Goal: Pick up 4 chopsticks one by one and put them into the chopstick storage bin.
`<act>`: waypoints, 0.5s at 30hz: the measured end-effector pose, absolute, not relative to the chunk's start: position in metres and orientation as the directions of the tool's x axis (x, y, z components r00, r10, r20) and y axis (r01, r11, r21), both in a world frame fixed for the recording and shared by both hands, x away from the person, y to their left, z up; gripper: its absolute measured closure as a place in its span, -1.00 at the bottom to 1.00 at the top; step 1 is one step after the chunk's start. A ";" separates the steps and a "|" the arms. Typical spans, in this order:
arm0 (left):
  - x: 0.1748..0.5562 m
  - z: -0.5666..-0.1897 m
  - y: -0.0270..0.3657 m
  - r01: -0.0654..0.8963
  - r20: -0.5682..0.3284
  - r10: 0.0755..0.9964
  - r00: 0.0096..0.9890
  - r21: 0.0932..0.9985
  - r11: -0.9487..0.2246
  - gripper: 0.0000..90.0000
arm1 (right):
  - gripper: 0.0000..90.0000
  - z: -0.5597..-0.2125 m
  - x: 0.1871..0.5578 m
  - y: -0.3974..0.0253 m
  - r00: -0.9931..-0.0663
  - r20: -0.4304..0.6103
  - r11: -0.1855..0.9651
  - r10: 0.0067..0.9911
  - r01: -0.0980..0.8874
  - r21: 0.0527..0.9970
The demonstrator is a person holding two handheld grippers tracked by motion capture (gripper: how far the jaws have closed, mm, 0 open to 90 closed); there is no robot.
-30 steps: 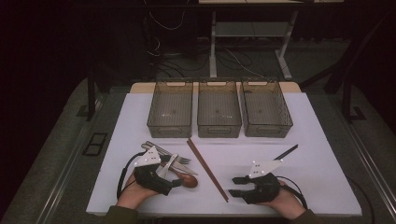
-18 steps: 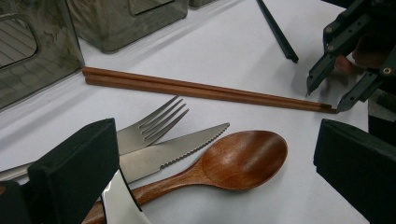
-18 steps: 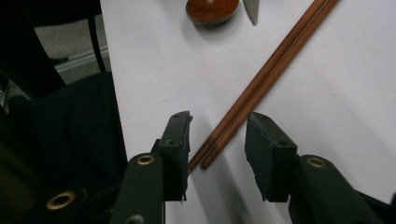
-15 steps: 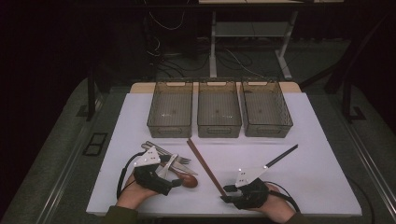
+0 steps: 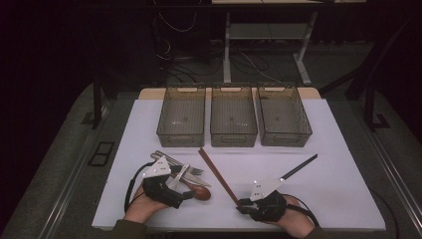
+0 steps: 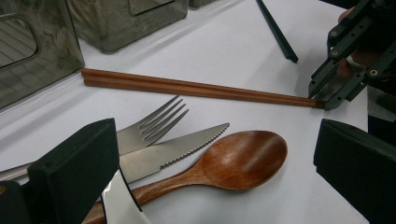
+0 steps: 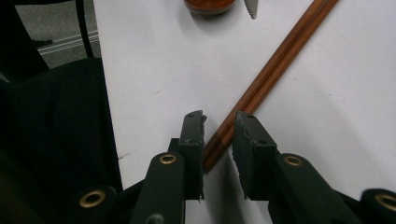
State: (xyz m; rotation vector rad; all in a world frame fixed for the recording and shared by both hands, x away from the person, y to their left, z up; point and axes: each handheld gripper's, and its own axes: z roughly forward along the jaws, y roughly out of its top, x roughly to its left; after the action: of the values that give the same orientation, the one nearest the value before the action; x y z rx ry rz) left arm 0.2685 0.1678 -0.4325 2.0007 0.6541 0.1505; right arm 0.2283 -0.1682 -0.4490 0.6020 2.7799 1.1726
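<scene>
Wooden chopsticks (image 7: 271, 74) lie between the right tool's (image 7: 219, 135) parted jaws.

I see a white worktop (image 5: 338, 149). Three clear bins (image 5: 233, 115) stand in a row at its far edge. Nearer me lie brown chopsticks (image 5: 217, 174), a black chopstick (image 5: 298, 167), and, clustered at the left, a fork (image 6: 154, 126), serrated knife (image 6: 177, 150) and wooden spoon (image 6: 233, 161).

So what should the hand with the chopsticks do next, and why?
Probably squeeze shut. The right gripper has its jaws open on either side of the near end of the brown chopsticks, which lie flat on the table, so closing should grab them.
</scene>
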 end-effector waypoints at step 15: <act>0.268 -0.432 0.168 0.382 -0.163 0.504 0.848 0.847 -0.369 -1.00 | 0.68 -0.447 0.235 -0.176 -0.910 0.075 0.641 0.408 0.343 0.687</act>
State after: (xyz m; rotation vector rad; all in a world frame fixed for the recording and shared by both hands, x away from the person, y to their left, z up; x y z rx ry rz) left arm 0.2685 0.1677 -0.4325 2.0014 0.6513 0.1501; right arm 0.2347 -0.1758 -0.4473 0.6346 2.7660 1.1298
